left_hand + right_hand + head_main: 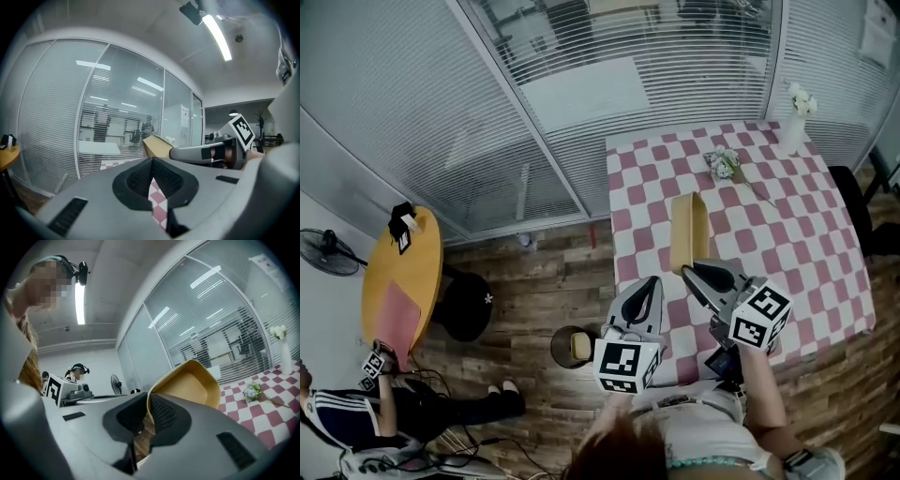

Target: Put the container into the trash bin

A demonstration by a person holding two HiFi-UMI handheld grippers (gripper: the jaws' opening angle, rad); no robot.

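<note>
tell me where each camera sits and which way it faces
Head view: on the person's head, looking steeply down at the pink-and-white checked table and round dark trash bin; right forearm, left gripper and right gripper show.
Left gripper view: on the left gripper, facing the glass wall with blinds; its shut jaws show.
Right gripper view: on the right gripper, facing that wall; jaws pinch the tan paper container.
Shared: all three show the container.

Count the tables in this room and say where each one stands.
2. The checkered-cloth table stands at the right, against the glass wall; the round yellow table stands at the left. Furniture beyond the glass is too unclear to count.
</note>
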